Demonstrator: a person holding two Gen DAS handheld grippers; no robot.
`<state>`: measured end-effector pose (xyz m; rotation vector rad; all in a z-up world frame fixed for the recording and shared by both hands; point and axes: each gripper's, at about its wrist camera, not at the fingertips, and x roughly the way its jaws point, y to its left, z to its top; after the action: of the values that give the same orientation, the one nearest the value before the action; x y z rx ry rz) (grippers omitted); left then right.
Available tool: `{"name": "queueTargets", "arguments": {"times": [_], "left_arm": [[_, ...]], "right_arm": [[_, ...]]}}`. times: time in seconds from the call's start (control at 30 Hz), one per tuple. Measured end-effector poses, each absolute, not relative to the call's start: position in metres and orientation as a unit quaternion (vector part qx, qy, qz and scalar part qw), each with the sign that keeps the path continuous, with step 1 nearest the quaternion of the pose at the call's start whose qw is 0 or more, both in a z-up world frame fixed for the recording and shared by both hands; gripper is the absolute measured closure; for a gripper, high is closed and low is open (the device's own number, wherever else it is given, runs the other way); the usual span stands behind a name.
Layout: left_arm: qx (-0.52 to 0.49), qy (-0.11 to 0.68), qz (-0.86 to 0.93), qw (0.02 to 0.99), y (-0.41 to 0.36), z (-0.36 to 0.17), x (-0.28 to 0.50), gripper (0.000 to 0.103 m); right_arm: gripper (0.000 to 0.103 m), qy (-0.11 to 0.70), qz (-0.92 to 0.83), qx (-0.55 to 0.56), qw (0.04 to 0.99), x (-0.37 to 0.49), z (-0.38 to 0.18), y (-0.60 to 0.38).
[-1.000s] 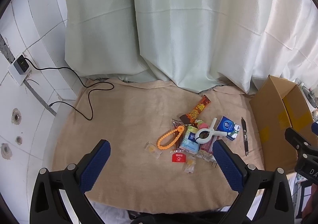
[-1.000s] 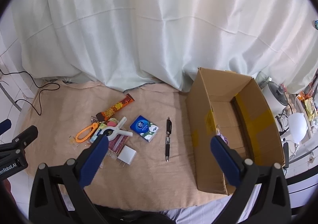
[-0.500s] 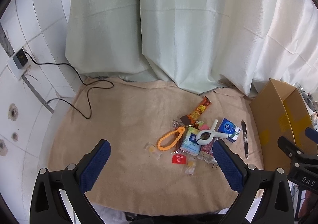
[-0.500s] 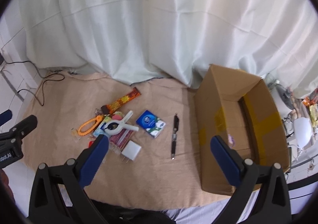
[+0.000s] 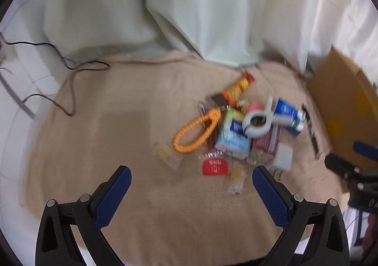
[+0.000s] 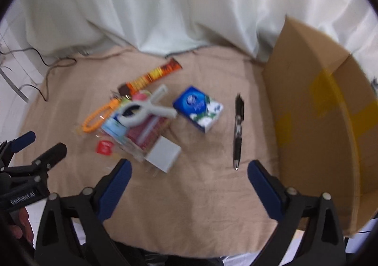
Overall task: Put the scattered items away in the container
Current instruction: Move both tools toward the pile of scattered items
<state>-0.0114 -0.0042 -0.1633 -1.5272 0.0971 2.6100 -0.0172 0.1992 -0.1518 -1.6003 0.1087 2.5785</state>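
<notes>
Blurring smears both of my views, so the print on the small packets is unreadable and I cannot name what the clear wrappers (image 5: pixel 236 177) near my left tongs hold. My left tongs (image 5: pixel 191 179) stand wide apart with nothing between the blue pads, hovering above the tan cloth (image 5: pixel 113 138) short of the pile. My right tongs (image 6: pixel 189 175) are equally wide and hold nothing, poised near the tip of the black pen (image 6: pixel 238 131).

The cardboard box (image 6: pixel 314 110) sits at the right end of the cloth, cut off by the edge of each view; its near wall hides the floor, so I cannot tell what lies inside. Yellow tape patches show on its side and inner wall.

The scattered items lie outside it, on the cloth. A white clip (image 6: pixel 144 110) rests on top of a heap that includes a red striped packet (image 6: pixel 148 135), a pale blue tissue pack (image 5: pixel 232 135) and an orange beaded loop (image 5: pixel 195 131). A long orange snack bar (image 6: pixel 151 75) lies at the far side, a white charger block (image 6: pixel 163 153) at the near side, and a small red packet (image 5: pixel 215 166) just beside the heap. The blue tissue box (image 6: pixel 198 109) lies apart from the heap, between it and the pen. A black cable (image 5: pixel 70 86) trails over the cloth's left corner.
</notes>
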Motion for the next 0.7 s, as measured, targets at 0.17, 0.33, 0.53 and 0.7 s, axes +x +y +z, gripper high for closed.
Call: {"name": "queueTargets", "arguments": {"times": [0.17, 0.33, 0.53, 0.7], "left_arm": [[-0.513, 0.047, 0.855, 0.067, 0.015, -0.203, -0.014, 0.008], [-0.501, 0.025, 0.860, 0.096, 0.024, -0.213, -0.008, 0.032], [-0.513, 0.023, 0.849, 0.122, 0.033, -0.224, -0.010, 0.046], [-0.529, 0.009, 0.839, 0.126, 0.033, -0.237, -0.012, 0.046]], "right_arm": [[0.008, 0.048, 0.841, -0.537, 0.044, -0.019, -0.174, 0.205], [0.019, 0.042, 0.841, -0.538, 0.037, -0.020, -0.180, 0.206], [0.033, 0.065, 0.841, -0.537, 0.000, -0.027, -0.190, 0.205], [0.042, 0.069, 0.836, -0.543, -0.019, -0.036, -0.208, 0.200]]}}
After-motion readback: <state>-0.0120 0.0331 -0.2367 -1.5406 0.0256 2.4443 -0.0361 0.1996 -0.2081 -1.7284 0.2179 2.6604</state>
